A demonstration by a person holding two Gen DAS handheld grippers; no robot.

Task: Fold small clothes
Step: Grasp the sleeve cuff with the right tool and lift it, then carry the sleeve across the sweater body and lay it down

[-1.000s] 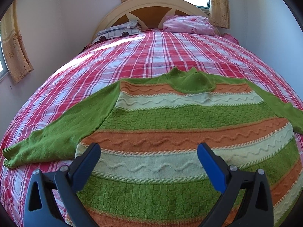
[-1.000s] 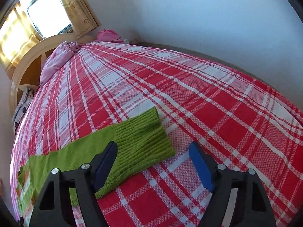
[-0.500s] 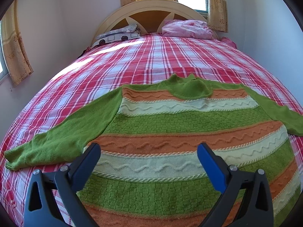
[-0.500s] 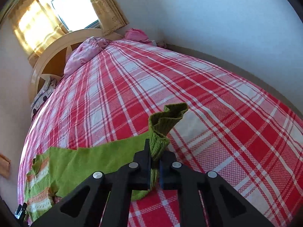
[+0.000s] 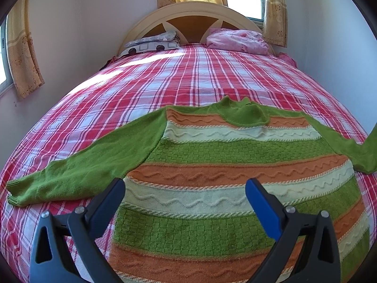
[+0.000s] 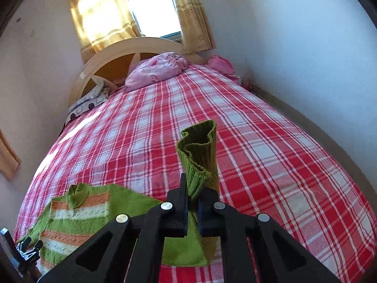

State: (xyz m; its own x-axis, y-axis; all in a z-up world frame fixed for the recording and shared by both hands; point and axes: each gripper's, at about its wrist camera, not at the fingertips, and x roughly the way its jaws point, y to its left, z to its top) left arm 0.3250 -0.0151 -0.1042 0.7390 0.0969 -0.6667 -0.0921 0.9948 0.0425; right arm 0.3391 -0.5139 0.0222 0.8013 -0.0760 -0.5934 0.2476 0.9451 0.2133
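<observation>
A small knitted sweater (image 5: 226, 165) with green, orange and cream stripes lies spread flat on the bed, neck toward the headboard. Its left sleeve (image 5: 77, 167) stretches out flat to the left. My left gripper (image 5: 185, 195) hovers open above the sweater's lower body, nothing between its blue pads. My right gripper (image 6: 192, 202) is shut on the ribbed green cuff (image 6: 200, 151) of the right sleeve, lifted off the bedspread; the cuff stands up beyond the jaws. The raised sleeve (image 5: 360, 151) shows at the right edge of the left wrist view. The sweater body (image 6: 77, 214) lies at lower left in the right wrist view.
The bed carries a red and white plaid bedspread (image 5: 188, 77). A pink pillow (image 5: 238, 40) and a patterned pillow (image 5: 153, 43) lie by the curved headboard (image 5: 188, 11). Walls close in on both sides, and curtained windows (image 6: 150, 7) stand behind the bed.
My right gripper closed on the right sleeve's cuff and lifted it up off the bed, rolling as it rose. The left gripper drew back slightly and stays open.
</observation>
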